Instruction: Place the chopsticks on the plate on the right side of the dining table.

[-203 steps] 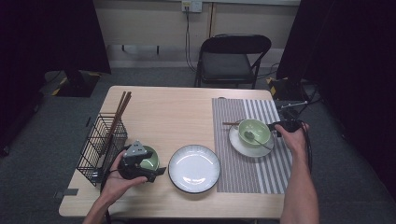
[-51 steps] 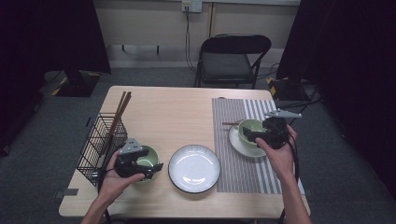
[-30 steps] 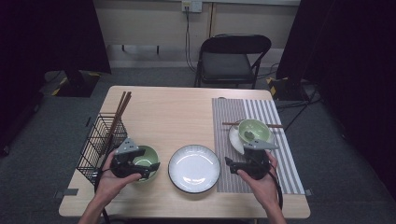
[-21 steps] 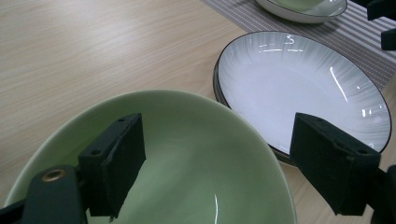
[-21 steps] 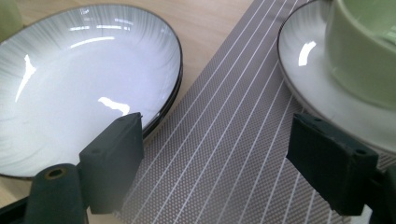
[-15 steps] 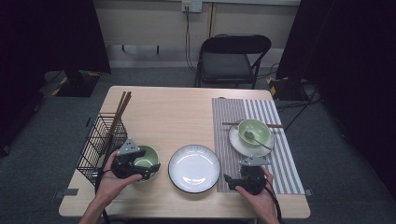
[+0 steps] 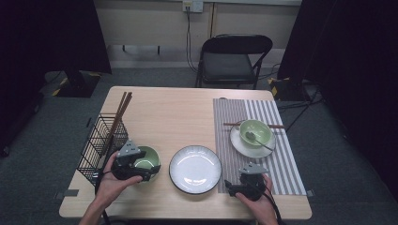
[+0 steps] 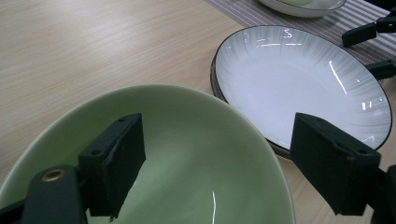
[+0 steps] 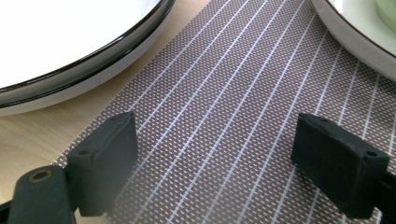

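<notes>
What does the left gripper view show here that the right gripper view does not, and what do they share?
Left gripper view alone: the green bowl beneath its open jaws, one jaw over the bowl's inside, the other beyond its rim. Right gripper view alone: the striped placemat under the open jaws, up close. Both: the white plate with its dark rim and the wooden table.

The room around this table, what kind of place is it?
Probably a recording studio or lab, not a home: black curtains hang at both sides, a folding chair stands on grey carpet, and the wooden table is set with dishes.
</notes>
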The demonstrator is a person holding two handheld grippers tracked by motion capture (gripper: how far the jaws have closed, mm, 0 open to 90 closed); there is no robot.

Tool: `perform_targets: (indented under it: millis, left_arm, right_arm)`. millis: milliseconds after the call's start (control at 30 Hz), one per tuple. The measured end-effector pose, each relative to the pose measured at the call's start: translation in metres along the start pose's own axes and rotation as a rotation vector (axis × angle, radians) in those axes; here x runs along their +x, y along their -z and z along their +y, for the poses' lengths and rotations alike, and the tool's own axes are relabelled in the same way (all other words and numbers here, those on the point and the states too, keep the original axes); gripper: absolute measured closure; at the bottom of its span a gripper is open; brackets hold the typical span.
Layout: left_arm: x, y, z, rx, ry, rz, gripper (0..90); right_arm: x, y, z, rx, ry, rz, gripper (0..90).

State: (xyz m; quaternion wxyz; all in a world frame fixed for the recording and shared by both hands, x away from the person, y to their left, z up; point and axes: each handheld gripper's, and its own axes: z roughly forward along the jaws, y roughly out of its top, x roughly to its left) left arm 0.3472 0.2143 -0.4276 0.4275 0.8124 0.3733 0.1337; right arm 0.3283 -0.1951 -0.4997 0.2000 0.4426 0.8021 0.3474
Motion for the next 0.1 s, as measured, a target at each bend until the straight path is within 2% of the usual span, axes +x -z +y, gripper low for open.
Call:
perform_targets:
  millis: [67, 100]
  left_arm:
    - [0.0012, 0.0019, 0.0004, 0.000, -0.003, 0.000, 17.8]
    - [0.0020, 0.0029, 0.0004, -0.011, 0.009, 0.001, 17.8]
  right_arm:
    - [0.0003, 0.0003, -0.0006, -0.003, -0.002, -0.002, 13.5]
    - [0.0004, 0.0003, -0.0006, -0.003, -0.003, -0.003, 13.5]
